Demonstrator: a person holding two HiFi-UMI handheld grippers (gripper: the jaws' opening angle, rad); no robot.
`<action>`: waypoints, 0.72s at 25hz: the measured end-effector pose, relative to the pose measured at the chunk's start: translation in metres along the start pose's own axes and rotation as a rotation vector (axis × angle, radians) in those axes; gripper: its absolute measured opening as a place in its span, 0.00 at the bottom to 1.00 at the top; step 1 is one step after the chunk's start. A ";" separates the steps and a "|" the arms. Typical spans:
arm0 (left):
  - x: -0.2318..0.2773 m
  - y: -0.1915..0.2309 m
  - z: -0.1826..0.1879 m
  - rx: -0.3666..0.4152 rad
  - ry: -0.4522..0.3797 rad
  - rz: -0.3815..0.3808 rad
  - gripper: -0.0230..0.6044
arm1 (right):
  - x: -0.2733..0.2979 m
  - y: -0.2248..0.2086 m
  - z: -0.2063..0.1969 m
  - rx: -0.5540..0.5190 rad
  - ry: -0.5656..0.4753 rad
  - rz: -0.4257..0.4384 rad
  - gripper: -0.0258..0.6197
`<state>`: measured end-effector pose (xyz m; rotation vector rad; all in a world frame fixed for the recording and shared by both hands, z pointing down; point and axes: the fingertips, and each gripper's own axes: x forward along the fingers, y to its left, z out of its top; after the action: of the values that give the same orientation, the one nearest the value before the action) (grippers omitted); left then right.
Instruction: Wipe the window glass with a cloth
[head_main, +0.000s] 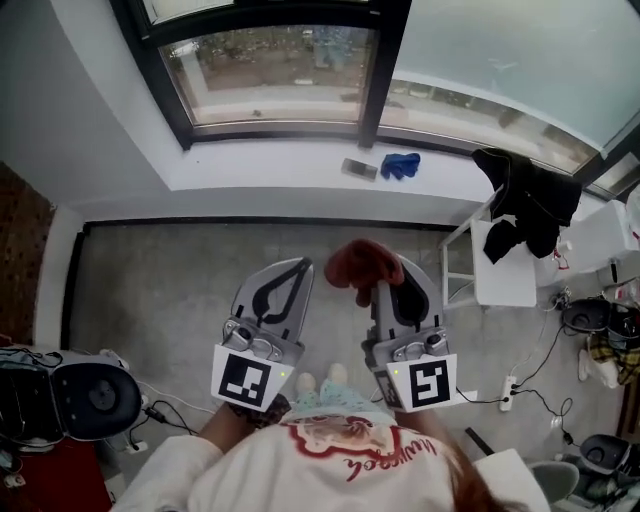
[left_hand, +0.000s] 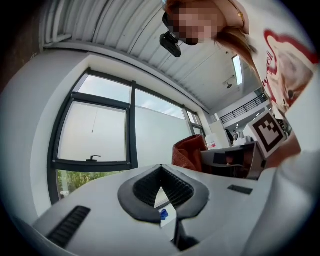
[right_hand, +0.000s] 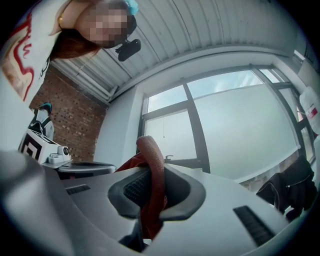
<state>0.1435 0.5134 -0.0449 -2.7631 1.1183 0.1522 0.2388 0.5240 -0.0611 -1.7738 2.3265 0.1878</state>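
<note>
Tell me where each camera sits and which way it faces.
Head view: on the person's head, looking steeply down at floor, sill and window; shows their shirt, the empty shut left claw and the right claw clamping the cloth.
Left gripper view: on the left claw, looking along its jaws, up at the window; shirt at right.
Right gripper view: on the right claw, looking past the cloth at the window; shirt upper left.
Shared: both gripper views see the window's handle; all three see the cloth.
</note>
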 end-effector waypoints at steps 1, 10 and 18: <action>-0.005 0.001 0.003 0.003 -0.005 0.004 0.07 | -0.003 0.004 0.002 -0.007 0.001 0.001 0.11; -0.022 -0.010 0.029 0.008 -0.076 0.010 0.07 | -0.024 0.015 0.011 -0.038 -0.020 0.045 0.11; -0.027 -0.016 0.030 0.032 -0.064 -0.001 0.07 | -0.031 0.015 0.015 -0.045 -0.029 0.030 0.11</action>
<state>0.1345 0.5482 -0.0684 -2.7104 1.0945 0.2188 0.2333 0.5608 -0.0682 -1.7457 2.3468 0.2713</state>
